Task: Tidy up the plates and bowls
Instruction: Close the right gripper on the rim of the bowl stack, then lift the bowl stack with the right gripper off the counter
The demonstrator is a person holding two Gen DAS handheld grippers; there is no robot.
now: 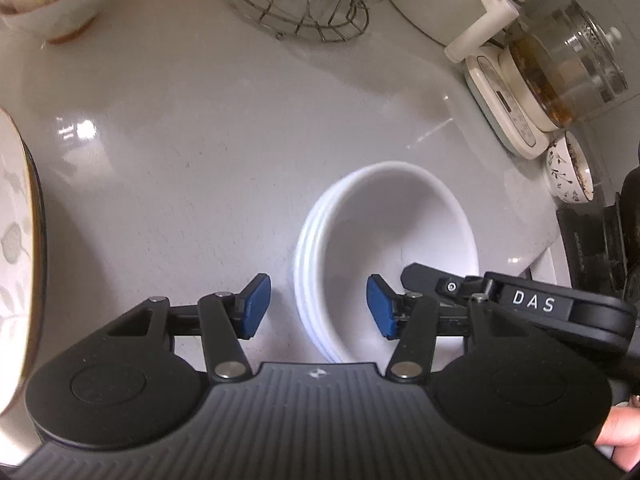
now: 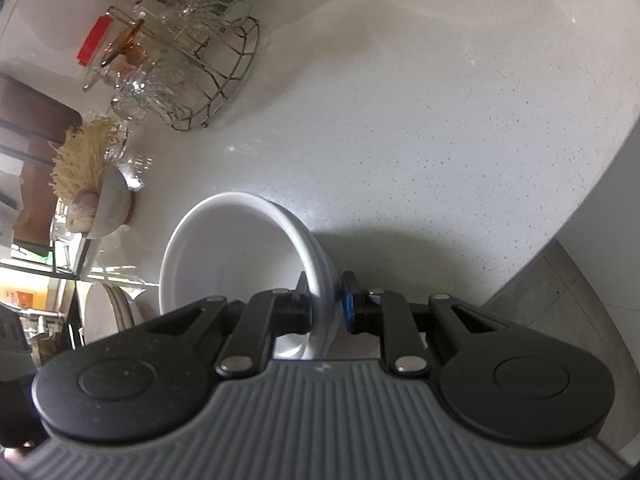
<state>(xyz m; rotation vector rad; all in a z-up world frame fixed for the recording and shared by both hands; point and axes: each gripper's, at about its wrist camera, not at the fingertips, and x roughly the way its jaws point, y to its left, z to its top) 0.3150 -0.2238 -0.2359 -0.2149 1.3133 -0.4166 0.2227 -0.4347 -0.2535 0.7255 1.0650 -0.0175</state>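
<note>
While the right gripper clamped the rim of a stack of white bowls, one pad inside the top bowl and one outside, the left gripper hung with its jaws apart, straddling the opposite rim without pressing it. The stack (three or four nested, as far as the rims showed) sat on the pale speckled countertop, near its front edge. Farther back stood a wire basket of glassware. A glass kettle stood toward the counter's right edge, and a leaf-patterned plate lay at the left.
</note>
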